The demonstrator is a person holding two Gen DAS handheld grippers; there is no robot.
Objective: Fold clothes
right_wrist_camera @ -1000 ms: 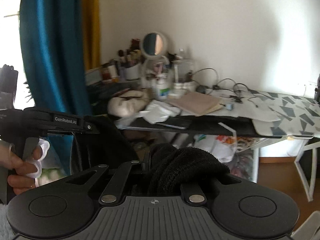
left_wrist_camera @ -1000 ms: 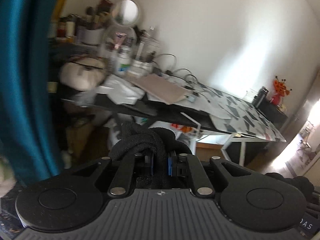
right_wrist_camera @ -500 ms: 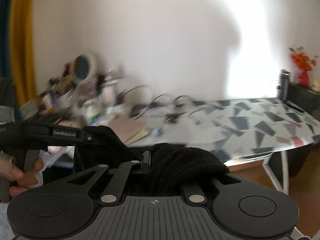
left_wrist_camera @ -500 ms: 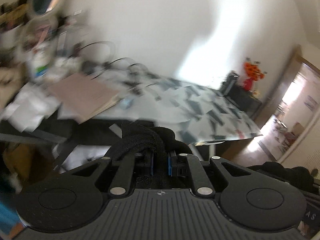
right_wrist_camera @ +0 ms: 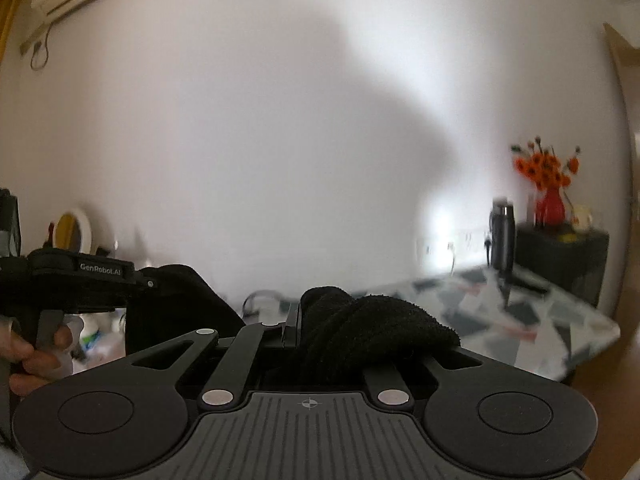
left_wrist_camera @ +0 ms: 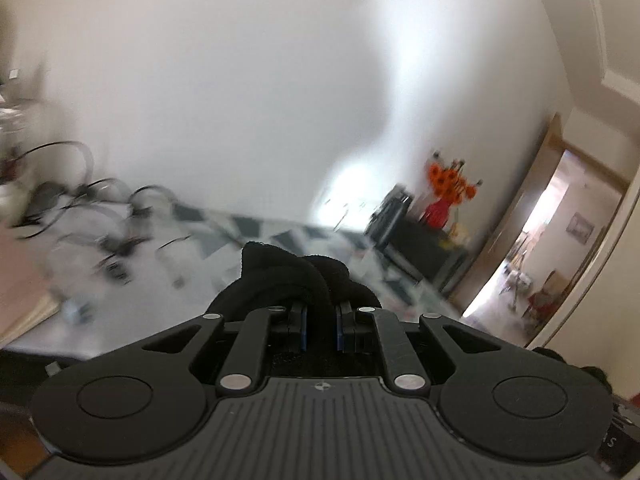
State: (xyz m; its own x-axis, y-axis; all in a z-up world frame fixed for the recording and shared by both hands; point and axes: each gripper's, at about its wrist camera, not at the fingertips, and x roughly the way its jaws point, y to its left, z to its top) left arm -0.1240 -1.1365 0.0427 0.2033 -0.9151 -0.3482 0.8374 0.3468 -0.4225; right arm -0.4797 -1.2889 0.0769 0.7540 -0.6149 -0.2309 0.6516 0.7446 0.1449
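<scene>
Here, in the left wrist view, the left gripper (left_wrist_camera: pixel 320 322) sits at lower centre, its blue-padded fingers (left_wrist_camera: pixel 303 328) nearly together and pinching a fold of black knitted garment (left_wrist_camera: pixel 288 276) that bunches up just above them; behind, blurred, lie a patterned board (left_wrist_camera: pixel 280 236) and orange flowers (left_wrist_camera: pixel 450 178) at right. In the right wrist view, the right gripper (right_wrist_camera: pixel 316 332) is clamped on the same black cloth, which drapes over its right finger; at left a hand (right_wrist_camera: pixel 28 356) grips the other tool's handle.
</scene>
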